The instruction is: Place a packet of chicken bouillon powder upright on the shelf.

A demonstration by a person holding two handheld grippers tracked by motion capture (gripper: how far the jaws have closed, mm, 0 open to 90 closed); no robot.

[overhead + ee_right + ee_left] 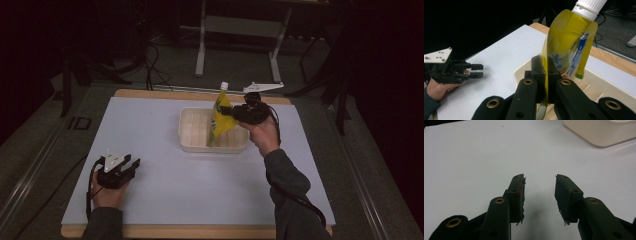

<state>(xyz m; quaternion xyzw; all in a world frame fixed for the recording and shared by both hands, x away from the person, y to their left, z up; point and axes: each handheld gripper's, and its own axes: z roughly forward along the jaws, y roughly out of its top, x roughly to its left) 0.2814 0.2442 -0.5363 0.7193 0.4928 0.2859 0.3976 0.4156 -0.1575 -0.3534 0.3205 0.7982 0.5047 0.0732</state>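
The yellow spouted pouch (220, 119) hung upright over the cream plastic bin (192, 131), white cap up, its long axis vertical, clamped edge-on in the right tongs (545, 75). The left tongs (539, 195) rested open and empty on the table (165, 185), well apart toward the near left.

A metal stand (239, 30) and black cables (152, 65) occupy the dark floor (225, 65) beyond.

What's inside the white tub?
The yellow pouch, pinched by the right gripper, dips into the tub. Its ribbed floor looks bare; behind the pouch is hidden.
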